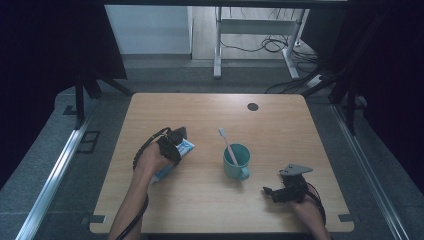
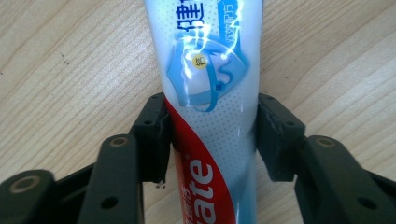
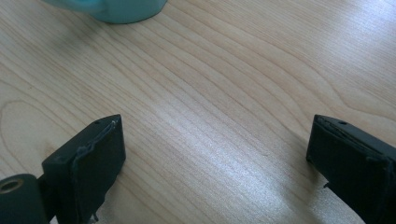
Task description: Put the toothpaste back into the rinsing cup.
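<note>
Lying lengthwise between the left gripper (image 2: 210, 140)'s clamping jaws, the toothpaste tube (image 2: 210, 84) sits left of the cup (image 1: 236, 161); the right gripper (image 3: 215, 168) gapes empty.

The toothpaste tube (image 1: 176, 159) lies on the table (image 1: 280, 125), left of centre in the high view, between the jaws of the left gripper (image 1: 176, 137). The cup (image 1: 236, 161) stands right of it, with a toothbrush (image 1: 227, 144) in it. The right gripper (image 1: 270, 192) rests at lower right, near the cup.
</note>
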`<action>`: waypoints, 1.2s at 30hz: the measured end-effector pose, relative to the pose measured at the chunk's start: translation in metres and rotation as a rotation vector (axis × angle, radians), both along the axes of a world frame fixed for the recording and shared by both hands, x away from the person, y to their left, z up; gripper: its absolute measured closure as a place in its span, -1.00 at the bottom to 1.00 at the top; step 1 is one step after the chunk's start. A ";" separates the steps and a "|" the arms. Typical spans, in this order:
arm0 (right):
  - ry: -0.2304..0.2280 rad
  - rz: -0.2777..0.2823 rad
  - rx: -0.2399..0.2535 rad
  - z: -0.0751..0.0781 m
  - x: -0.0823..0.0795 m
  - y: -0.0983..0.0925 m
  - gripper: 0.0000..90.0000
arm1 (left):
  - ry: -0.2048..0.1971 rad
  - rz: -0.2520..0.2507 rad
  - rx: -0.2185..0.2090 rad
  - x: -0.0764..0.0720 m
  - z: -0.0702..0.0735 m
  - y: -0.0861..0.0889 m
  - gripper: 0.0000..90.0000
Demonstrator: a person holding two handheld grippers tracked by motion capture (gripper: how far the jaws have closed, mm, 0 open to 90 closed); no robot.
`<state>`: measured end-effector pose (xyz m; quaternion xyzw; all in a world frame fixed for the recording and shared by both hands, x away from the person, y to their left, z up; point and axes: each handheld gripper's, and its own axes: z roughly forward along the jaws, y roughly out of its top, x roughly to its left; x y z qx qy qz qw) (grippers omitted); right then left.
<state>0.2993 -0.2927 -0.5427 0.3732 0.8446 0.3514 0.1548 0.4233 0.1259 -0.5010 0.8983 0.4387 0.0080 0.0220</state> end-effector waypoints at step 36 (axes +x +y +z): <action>0.000 0.000 0.000 0.000 0.000 0.000 -0.90 | -0.057 -0.036 -0.193 -0.014 0.019 0.013 0.61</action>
